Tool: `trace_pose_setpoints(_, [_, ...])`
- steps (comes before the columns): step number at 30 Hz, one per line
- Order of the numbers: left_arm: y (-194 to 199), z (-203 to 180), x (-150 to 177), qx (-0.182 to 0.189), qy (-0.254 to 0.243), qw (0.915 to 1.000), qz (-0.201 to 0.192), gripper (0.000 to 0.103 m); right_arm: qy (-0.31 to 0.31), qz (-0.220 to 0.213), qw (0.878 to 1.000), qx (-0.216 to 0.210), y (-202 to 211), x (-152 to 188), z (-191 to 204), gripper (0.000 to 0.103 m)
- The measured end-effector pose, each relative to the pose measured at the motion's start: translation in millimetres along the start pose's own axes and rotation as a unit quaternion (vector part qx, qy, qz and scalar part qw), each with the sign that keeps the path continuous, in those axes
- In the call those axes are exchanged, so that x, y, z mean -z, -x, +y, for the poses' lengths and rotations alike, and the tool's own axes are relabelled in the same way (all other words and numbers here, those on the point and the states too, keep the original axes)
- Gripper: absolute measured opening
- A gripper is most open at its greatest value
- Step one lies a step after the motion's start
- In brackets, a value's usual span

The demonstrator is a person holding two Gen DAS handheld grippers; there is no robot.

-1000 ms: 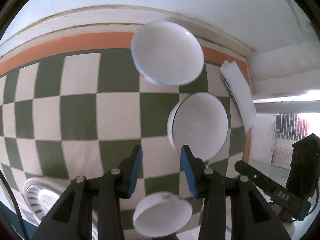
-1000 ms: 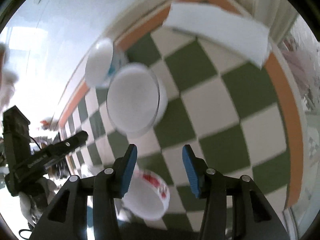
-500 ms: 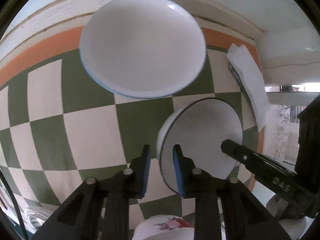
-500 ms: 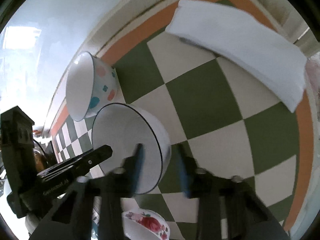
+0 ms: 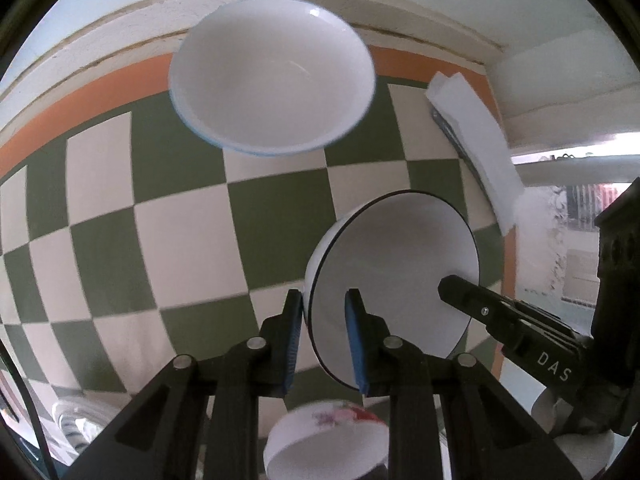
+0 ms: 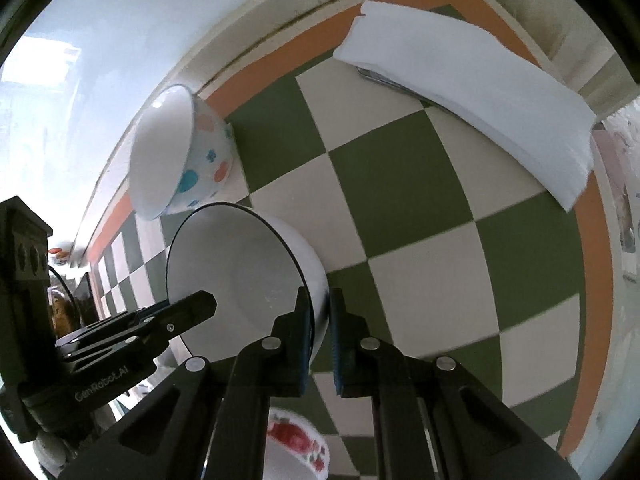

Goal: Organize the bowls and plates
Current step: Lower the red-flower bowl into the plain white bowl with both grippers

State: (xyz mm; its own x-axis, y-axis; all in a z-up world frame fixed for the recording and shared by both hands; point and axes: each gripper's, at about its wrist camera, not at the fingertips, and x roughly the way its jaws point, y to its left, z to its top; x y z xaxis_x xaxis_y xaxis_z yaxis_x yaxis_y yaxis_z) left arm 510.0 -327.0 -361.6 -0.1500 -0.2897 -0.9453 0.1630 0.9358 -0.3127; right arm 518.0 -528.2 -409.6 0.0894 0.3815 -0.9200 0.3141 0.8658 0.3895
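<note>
A white bowl with a thin black rim (image 5: 400, 268) (image 6: 240, 272) is held between both grippers above the green and cream checkered cloth. My left gripper (image 5: 323, 344) is shut on its rim on one side. My right gripper (image 6: 320, 340) is shut on the rim on the opposite side. A white bowl with a blue rim and coloured spots outside (image 5: 272, 76) (image 6: 188, 164) stands at the far edge near the wall. A small flowered bowl (image 5: 324, 444) (image 6: 296, 444) lies below the grippers.
A folded white cloth over a dark flat object (image 5: 472, 148) (image 6: 468, 88) lies at the cloth's right edge. An orange border (image 6: 592, 264) rims the checkered cloth. Striped dishes (image 5: 76, 420) show at the lower left.
Both grippers closed on the black-rimmed bowl's rim from opposite sides. The bowl has shifted right and nearer in the left view, and the spotted bowl looks farther off.
</note>
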Motion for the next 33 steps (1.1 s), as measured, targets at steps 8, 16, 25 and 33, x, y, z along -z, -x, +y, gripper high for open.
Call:
trace_pose_setpoints(8, [47,-13,42,0.008,-0.039,0.999,-0.021,0.019,0.023,-0.01,1.0,-0.001,47,57,17,0.01])
trace_pose_setpoints(16, [60,-7,93,0.015,-0.05,0.9984,-0.02,0.019,0.033,-0.017,0.999,-0.01,83,122,21,0.012])
trace_pose_setpoints(25, [28,14,131,0.009,-0.041,0.999,0.017,0.019,0.029,0.019,0.999,-0.01,51,164,16,0.012])
trace_pose_setpoints(33, [3,12,139,-0.02,-0.06,0.9969,0.047,0.019,0.03,0.039,0.999,0.011,24,173,9,0.012])
